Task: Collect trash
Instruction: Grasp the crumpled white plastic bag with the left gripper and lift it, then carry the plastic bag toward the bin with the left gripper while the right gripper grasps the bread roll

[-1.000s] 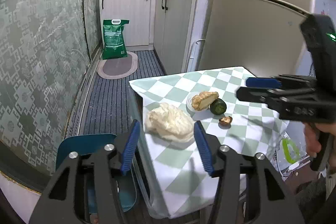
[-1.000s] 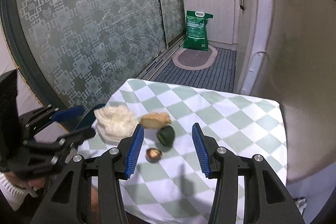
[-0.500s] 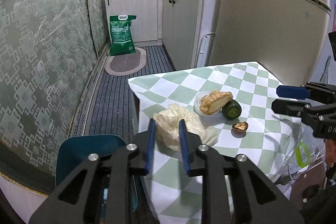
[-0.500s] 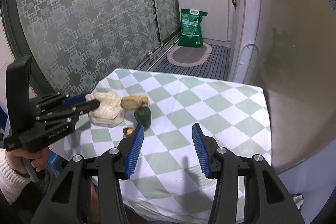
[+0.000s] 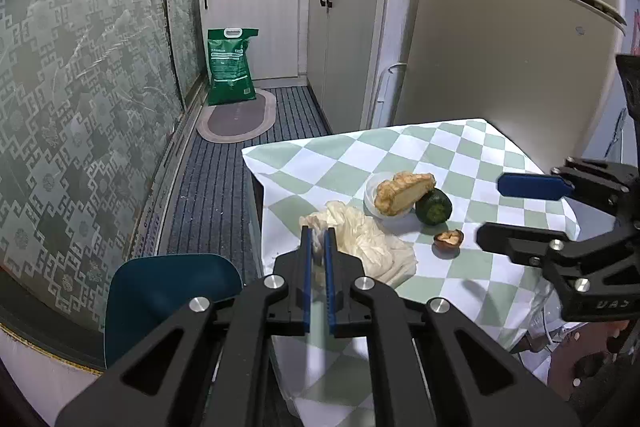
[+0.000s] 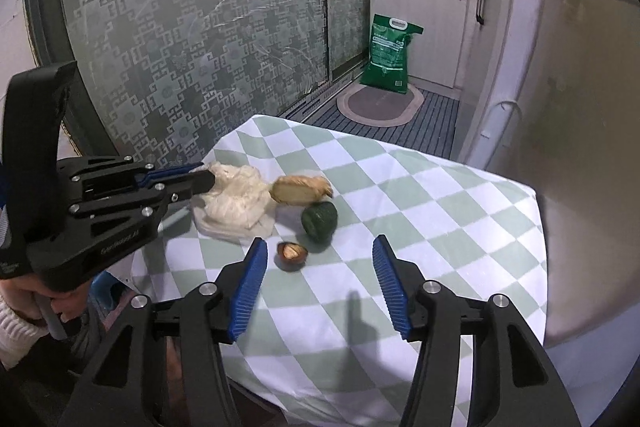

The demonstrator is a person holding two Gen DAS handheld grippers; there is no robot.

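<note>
We have the left gripper (image 5: 318, 247) clenched on the crumpled bag (image 5: 368, 243) at the table's (image 6: 440, 195) left edge, so lifting it comes next, while the right gripper (image 6: 318, 269), its jaws just widened and empty, hovers near the nutshell (image 6: 291, 255).

One crumpled bag (image 5: 362, 239), perhaps three food scraps (image 6: 304, 189)

A: What's the surface?
B: A table (image 6: 440, 195) under a green-and-white checked cloth.
A: And on it?
B: A crumpled white bag (image 6: 236, 195); at its three o'clock, a bread chunk (image 6: 300, 189), a green fruit (image 6: 320, 219), a brown shell (image 6: 292, 254).
</note>
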